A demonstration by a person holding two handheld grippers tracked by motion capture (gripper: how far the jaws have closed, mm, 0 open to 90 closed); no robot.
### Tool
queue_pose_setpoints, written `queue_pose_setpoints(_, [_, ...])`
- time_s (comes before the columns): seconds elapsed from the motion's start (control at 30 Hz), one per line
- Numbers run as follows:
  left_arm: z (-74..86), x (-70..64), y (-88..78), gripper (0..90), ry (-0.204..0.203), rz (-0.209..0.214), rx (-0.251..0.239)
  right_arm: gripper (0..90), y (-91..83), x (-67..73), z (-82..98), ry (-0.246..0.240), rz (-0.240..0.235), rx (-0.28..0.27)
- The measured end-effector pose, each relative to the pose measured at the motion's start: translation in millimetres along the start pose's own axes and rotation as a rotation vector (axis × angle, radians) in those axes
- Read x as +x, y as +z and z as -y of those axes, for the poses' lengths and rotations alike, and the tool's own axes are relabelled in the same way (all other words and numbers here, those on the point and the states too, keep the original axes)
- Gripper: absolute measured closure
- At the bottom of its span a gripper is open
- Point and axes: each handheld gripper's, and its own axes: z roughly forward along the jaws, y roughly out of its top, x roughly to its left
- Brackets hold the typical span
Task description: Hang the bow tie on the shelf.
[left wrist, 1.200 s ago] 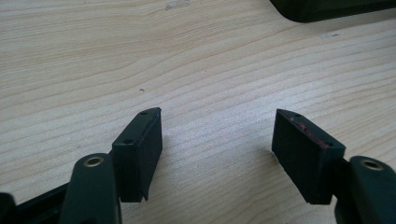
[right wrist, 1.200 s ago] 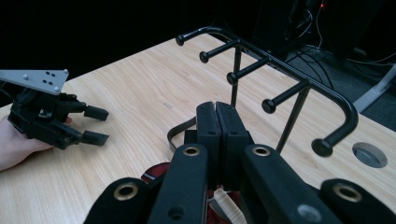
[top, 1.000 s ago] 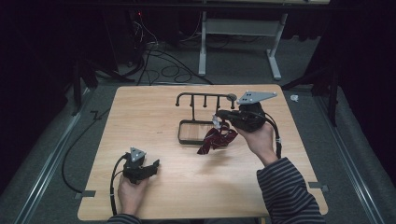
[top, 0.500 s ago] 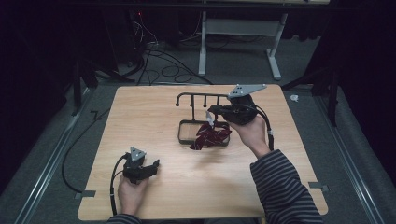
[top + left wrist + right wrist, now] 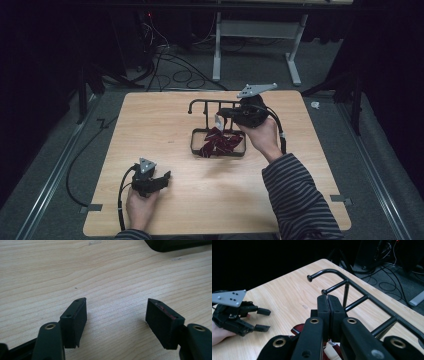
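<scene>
At the near left corner of the table (image 5: 150, 115), the left gripper (image 5: 161, 180) rested on the wood in the person's left hand (image 5: 140, 209); its jaws stood spread with bare wood between them, as the left gripper view showed; toward the middle stood a black wire rack (image 5: 200, 104) with hooked pegs along its top bar; a dark red cloth (image 5: 216, 144) lay bunched inside the rack's base frame; above it, the right gripper (image 5: 220, 117) hung beside the pegs, its jaws pressed together on the cloth's top edge, which bore a white tag; the right hand (image 5: 262, 137) held that gripper from the right, a striped sleeve (image 5: 300, 200) behind it.
</scene>
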Motion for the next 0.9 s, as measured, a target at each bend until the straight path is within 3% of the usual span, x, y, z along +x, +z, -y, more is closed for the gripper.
queue_pose_setpoints(0.47, [0.0,0.0,0.0,33.9,0.000,0.000,0.000,90.0,12.3,-14.5,-9.9,0.022,0.043,0.001])
queue_pose_setpoints(0.9, [0.0,0.0,0.1,33.9,-0.002,0.001,-0.002,90.0,27.9,-27.4,-5.6,0.061,0.102,0.030])
